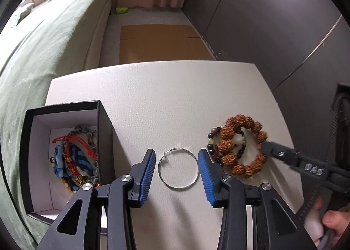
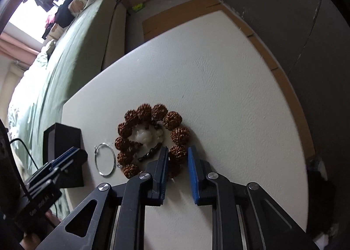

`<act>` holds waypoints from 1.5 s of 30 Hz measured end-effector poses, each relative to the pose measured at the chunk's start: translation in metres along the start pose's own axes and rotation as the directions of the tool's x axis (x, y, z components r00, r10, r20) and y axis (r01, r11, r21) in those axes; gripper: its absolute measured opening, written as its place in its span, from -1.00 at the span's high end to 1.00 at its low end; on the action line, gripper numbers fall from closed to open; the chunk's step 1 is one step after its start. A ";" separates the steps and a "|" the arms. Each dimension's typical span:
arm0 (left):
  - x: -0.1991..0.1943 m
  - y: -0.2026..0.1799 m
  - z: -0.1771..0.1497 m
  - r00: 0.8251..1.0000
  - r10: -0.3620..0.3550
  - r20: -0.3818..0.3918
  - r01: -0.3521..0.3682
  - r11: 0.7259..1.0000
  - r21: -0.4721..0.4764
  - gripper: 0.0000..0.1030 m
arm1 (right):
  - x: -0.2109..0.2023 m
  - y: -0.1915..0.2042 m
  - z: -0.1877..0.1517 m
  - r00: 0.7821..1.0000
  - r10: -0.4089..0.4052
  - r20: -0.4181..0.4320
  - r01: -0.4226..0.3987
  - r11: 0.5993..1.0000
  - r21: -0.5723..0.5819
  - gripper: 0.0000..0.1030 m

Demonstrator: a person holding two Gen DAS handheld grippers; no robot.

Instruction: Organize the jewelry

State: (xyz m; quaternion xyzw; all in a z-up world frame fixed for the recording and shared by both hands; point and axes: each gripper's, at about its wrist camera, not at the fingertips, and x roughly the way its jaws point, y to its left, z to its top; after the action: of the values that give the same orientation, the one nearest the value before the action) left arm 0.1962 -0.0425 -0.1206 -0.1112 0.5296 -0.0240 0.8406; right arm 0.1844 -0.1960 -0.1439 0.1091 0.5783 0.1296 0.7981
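right tool (image 1: 265, 148), lettering "DAS" on arm

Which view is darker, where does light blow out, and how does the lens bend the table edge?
Right wrist view: darker overall, the window blown out white at top left, the table edge bowing strongly. Left wrist view: evenly lit, the thin hoop sharp, the table's far edge curving gently, black vignette in the corners.

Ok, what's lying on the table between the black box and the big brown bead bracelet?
A thin silver hoop, flat on the white table, between the black box and the brown bead bracelet; clearest in the left wrist view.
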 end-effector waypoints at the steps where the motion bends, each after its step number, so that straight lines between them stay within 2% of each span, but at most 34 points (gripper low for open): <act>1: 0.002 -0.001 0.000 1.000 0.010 0.001 -0.010 1.000 0.004 0.19 | -0.003 -0.002 0.001 1.000 0.000 0.009 0.000 1.000 0.001 0.63; 6: 0.006 -0.007 0.001 0.997 0.070 0.033 -0.071 0.997 0.028 0.19 | -0.020 -0.014 0.003 0.999 0.036 0.040 -0.037 0.999 0.025 0.63; 14: 0.000 -0.022 0.001 0.996 0.065 0.063 -0.069 0.996 0.064 0.27 | -0.031 -0.030 0.004 0.998 0.003 0.057 -0.006 0.998 0.067 0.63; 20: 0.021 -0.016 0.002 0.996 0.085 0.009 -0.085 0.995 0.054 0.31 | -0.033 -0.037 0.004 0.998 -0.010 0.056 0.005 0.996 0.087 0.63; 23: 0.027 -0.019 0.002 0.993 0.115 0.005 -0.115 0.991 0.074 0.32 | -0.031 -0.035 0.004 0.999 -0.008 0.053 0.004 0.996 0.086 0.63; 27: 0.036 -0.023 -0.001 0.980 0.197 -0.009 -0.195 0.973 0.128 0.46 | -0.029 -0.037 0.005 0.999 -0.003 0.042 -0.001 0.996 0.090 0.63; 30: 0.035 -0.018 -0.002 0.984 0.179 -0.011 -0.176 0.978 0.109 0.47 | -0.028 -0.036 0.006 0.999 -0.002 0.039 -0.001 0.997 0.083 0.63; 33: 0.034 -0.011 -0.002 0.986 0.166 -0.008 -0.165 0.982 0.090 0.78 | -0.028 -0.035 0.007 0.999 0.001 0.034 -0.003 0.997 0.080 0.63; 35: 0.034 -0.006 -0.001 0.992 0.128 -0.014 -0.127 0.989 0.074 0.94 | -0.026 -0.035 0.007 1.000 0.001 0.030 -0.004 0.997 0.080 0.63; 38: 0.031 -0.003 -0.001 0.998 0.062 -0.030 -0.060 0.997 0.050 0.97 | -0.025 -0.032 0.006 1.000 0.009 0.027 -0.011 0.997 0.075 0.63; 40: 0.027 -0.002 -0.002 0.998 0.062 -0.013 -0.062 0.997 0.048 0.97 | -0.027 -0.030 0.007 0.999 0.024 0.032 -0.026 0.997 0.074 0.63; 45: 0.000 0.001 -0.001 0.999 0.005 0.044 -0.006 1.000 0.020 0.97 | -0.040 -0.019 0.007 0.991 0.107 0.079 -0.112 0.992 0.061 0.63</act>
State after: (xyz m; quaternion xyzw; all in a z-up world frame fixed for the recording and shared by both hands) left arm 0.1954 -0.0418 -0.1210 -0.1018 0.5111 -0.0245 0.8531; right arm 0.1806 -0.2275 -0.1118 0.1716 0.5448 0.1502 0.8070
